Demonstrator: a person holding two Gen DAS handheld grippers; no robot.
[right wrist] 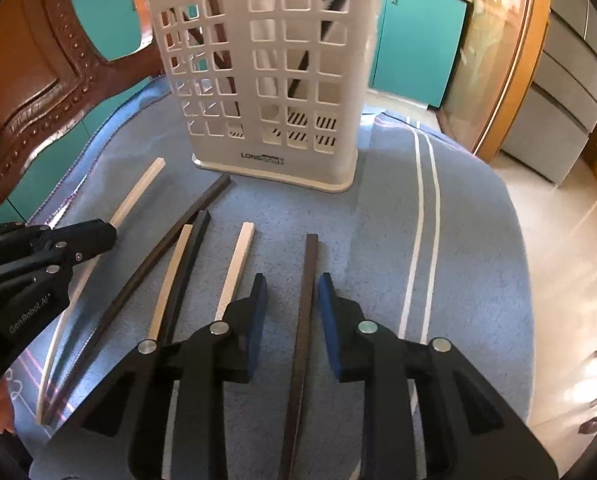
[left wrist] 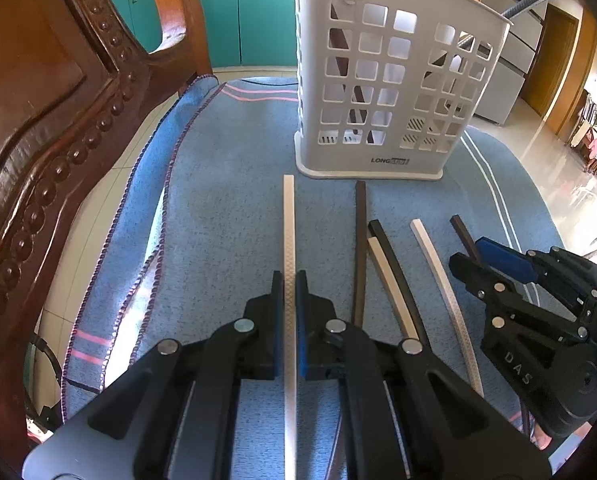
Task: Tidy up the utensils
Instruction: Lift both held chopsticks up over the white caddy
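The left tool [left wrist: 290, 300] is clamped on a white chopstick [left wrist: 289, 236] lying on the blue towel [left wrist: 226, 184] over the bench. The right tool [right wrist: 292, 304] stands partly open around a dark chopstick [right wrist: 308, 280], pads clear of it. The perforated grey plastic utensil holder [right wrist: 266, 80] stands behind; only the right view shows its striped base slots clearly.

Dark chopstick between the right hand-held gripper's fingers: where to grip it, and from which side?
Grip the dark chopstick on its near half, coming down from above with one pad on each long side. It lies flat on the blue cloth, pointing toward the white basket, already lined up between the open jaws of the right hand-held gripper. The white chopstick lies apart on its left, leaving finger room.
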